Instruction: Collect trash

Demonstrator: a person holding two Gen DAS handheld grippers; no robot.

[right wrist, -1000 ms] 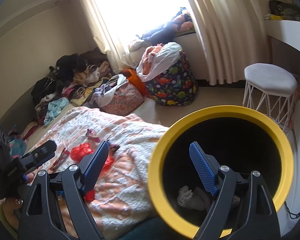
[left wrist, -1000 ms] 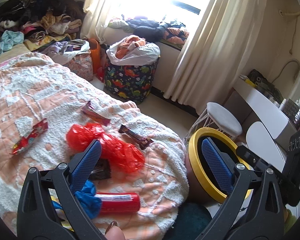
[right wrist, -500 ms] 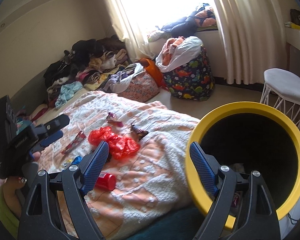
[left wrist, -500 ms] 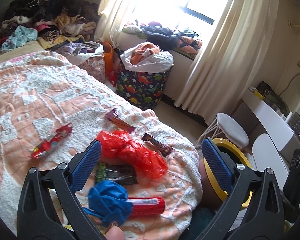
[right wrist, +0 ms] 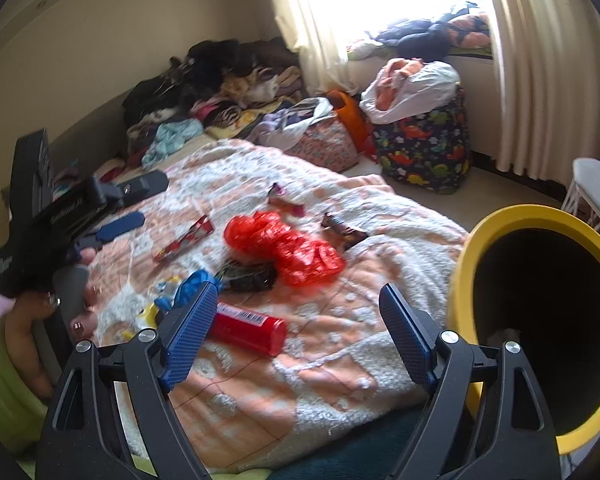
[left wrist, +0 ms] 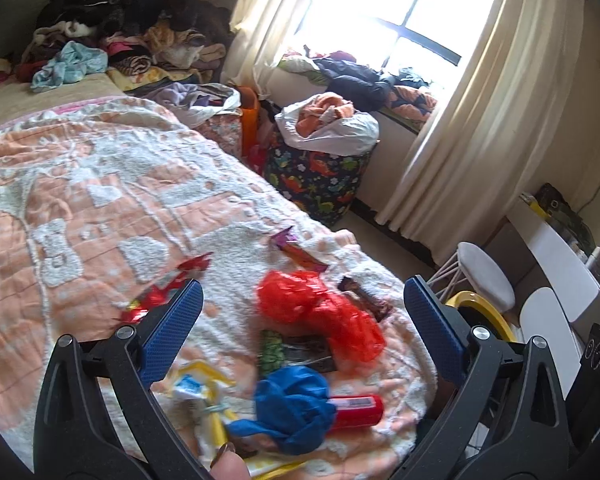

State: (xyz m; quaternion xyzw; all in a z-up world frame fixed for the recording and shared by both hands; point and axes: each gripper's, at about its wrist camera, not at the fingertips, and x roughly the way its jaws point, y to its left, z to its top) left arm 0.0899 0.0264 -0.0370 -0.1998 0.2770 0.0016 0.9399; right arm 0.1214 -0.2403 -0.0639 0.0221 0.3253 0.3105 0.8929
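Both my left gripper and right gripper gape empty; the red bag, red tube and wrappers lie uncollected ahead of the fingers, the yellow bin right.

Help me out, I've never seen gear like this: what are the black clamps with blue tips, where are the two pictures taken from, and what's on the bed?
They are hand-held grippers, one in each of a person's hands, each with a camera looking along its blue fingers. One picture is from the left gripper, the other from the right gripper. Both are open and hold nothing. On the blanket lies trash: a red plastic bag, a red tube, a blue bag and wrappers. The yellow-rimmed bin stands beside the bed.
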